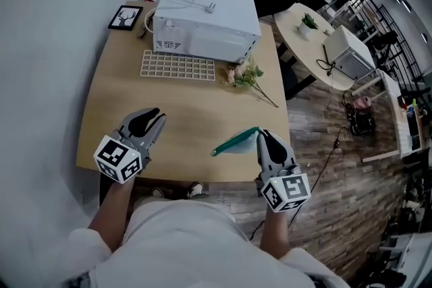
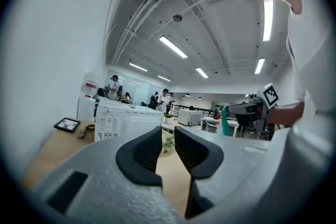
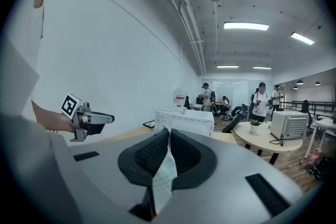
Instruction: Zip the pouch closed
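Note:
The teal pouch hangs above the table's near edge, stretching left from my right gripper. That gripper is shut on the pouch's right end. In the right gripper view a pale mesh strip of the pouch is pinched between the black pads. My left gripper hovers well to the left of the pouch and does not touch it. Its jaws stand a little apart with nothing between them. In the left gripper view the pouch hangs far off at the right, below the right gripper.
A white microwave stands at the back of the wooden table, with a white grid tray in front of it. A flower sprig lies to the right, and a framed picture sits at the back left. A wall runs along the left.

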`<state>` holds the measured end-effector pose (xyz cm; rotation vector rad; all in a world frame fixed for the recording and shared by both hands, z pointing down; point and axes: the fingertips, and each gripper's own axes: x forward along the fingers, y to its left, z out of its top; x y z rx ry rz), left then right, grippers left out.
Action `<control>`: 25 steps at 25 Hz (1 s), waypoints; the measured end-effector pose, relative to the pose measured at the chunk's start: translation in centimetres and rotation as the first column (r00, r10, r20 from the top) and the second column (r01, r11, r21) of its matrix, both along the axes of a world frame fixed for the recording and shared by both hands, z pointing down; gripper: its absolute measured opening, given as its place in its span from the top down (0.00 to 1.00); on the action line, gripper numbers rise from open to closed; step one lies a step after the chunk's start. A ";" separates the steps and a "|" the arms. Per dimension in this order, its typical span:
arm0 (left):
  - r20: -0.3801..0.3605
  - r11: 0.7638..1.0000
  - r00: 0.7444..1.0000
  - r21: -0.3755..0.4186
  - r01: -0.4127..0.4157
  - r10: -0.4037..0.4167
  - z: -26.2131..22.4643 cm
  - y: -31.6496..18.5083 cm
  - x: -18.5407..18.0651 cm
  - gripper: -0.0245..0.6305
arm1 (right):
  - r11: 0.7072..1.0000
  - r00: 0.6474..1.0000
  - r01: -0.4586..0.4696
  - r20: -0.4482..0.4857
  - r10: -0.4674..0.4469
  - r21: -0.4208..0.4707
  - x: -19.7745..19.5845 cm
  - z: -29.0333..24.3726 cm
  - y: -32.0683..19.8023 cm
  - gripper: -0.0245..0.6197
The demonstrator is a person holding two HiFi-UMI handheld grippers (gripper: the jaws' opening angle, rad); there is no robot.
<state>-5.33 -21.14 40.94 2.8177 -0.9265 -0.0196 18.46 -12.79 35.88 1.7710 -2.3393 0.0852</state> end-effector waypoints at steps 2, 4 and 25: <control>0.011 0.997 0.997 0.031 0.077 -0.077 -0.6 -0.8 -1.6 0.85 | 0.999 0.999 -0.038 0.015 0.038 -0.010 1.6 0.4 -0.2 0.93; 0.012 0.989 0.991 0.059 0.135 -0.136 -1.4 -1.3 -3.1 0.88 | 0.998 0.997 -0.068 0.028 0.068 -0.015 3.0 0.7 -0.4 0.93; 0.024 0.928 0.936 0.144 0.345 -0.352 -4.7 -0.5 -9.3 0.94 | 0.983 0.976 -0.181 0.118 0.183 -0.033 7.1 2.0 -3.3 0.93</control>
